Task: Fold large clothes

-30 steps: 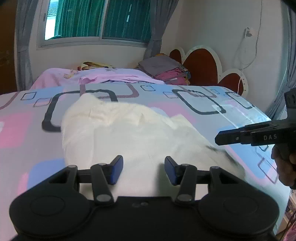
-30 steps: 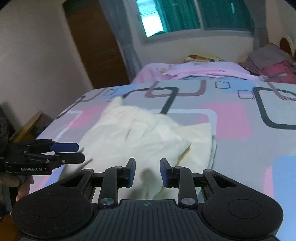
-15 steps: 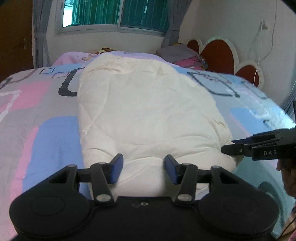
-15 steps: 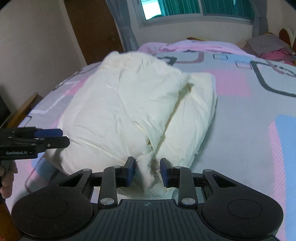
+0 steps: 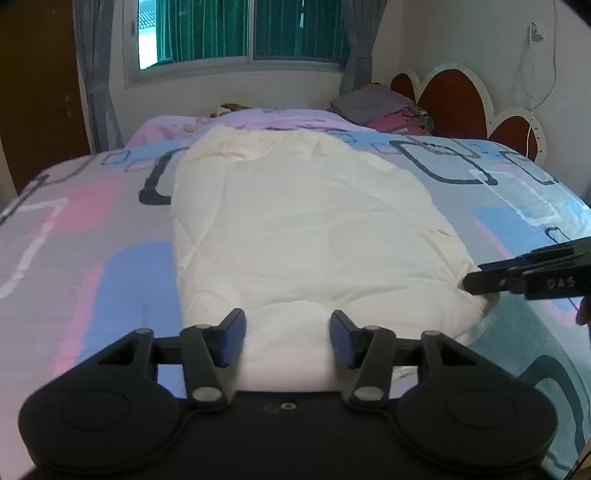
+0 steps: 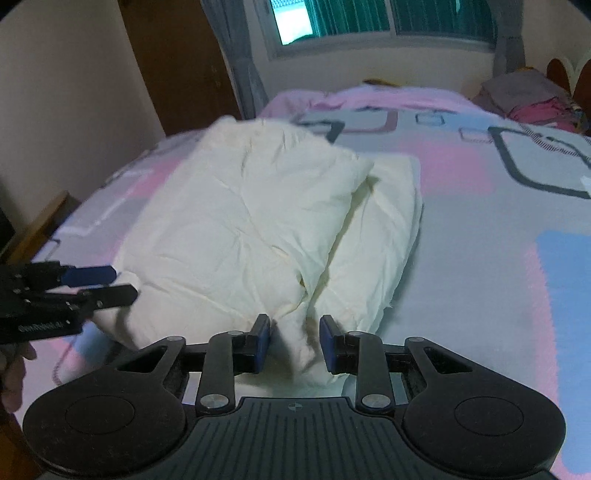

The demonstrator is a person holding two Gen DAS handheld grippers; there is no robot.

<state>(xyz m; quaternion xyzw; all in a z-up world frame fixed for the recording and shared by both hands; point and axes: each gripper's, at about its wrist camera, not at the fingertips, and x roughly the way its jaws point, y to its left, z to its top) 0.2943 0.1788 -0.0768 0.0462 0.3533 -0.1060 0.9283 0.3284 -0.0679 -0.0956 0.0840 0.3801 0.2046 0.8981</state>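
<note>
Lying folded near the bed's (image 5: pixel 92 229) front edge, the cream quilt (image 5: pixel 303 236) is flanked by both hand-held grippers, the left hand-held gripper (image 5: pixel 287 338) and the right hand-held gripper (image 6: pixel 294 341), each held apart around nothing

Daylight enters through the window (image 5: pixel 236 33) at twelve o'clock in both views; its uncovered pane glares white. The room is dim and soft, the cream quilt (image 5: pixel 306 236) the brightest surface, lightly washed out. Fisheye bending curves the bed (image 6: pixel 498 229) edges and darkens the corners. In the right wrist view the quilt's far end at eleven o'clock is smeared with blur.
</note>
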